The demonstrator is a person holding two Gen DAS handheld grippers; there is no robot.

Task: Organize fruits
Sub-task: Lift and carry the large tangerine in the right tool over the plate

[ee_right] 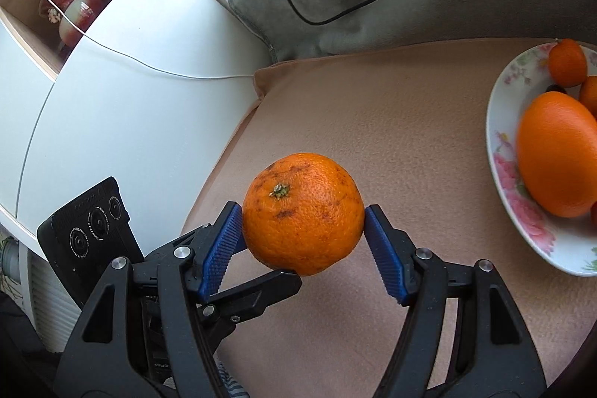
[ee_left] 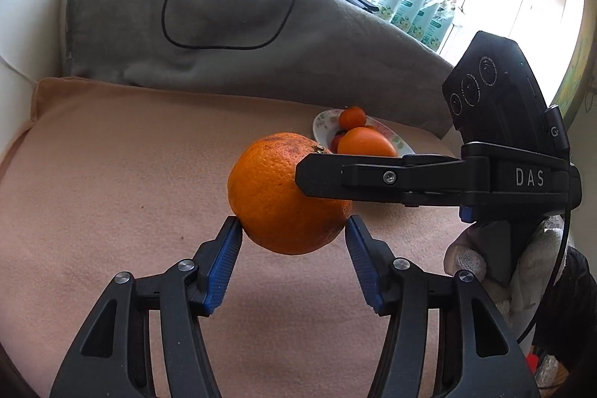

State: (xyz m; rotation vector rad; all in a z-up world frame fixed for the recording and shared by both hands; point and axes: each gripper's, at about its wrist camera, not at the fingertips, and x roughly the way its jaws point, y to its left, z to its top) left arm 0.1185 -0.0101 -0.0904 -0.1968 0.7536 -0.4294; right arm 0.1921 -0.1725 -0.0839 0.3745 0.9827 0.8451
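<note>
A large orange (ee_left: 276,189) with a green stem (ee_right: 280,191) hangs in the air above the peach cushion (ee_left: 112,174). My left gripper (ee_left: 291,224) is shut on it, blue pads against its lower sides. My right gripper (ee_right: 303,213) is shut on the same orange (ee_right: 304,222) crosswise. One right finger (ee_left: 373,176) crosses in front of the fruit. One left finger (ee_right: 261,290) shows under it. A floral plate (ee_right: 502,122) lies to the right, holding a big orange (ee_right: 556,152) and a small tangerine (ee_right: 567,62). In the left wrist view the plate (ee_left: 321,124) sits behind the held fruit.
A grey cushion (ee_left: 224,25) with a looped black cable (ee_left: 175,36) backs the seat. A white cabinet (ee_right: 130,81) stands on the left of the right wrist view. A white-gloved hand (ee_left: 466,256) holds the right gripper's handle. Green packets (ee_left: 410,2) stand by the window.
</note>
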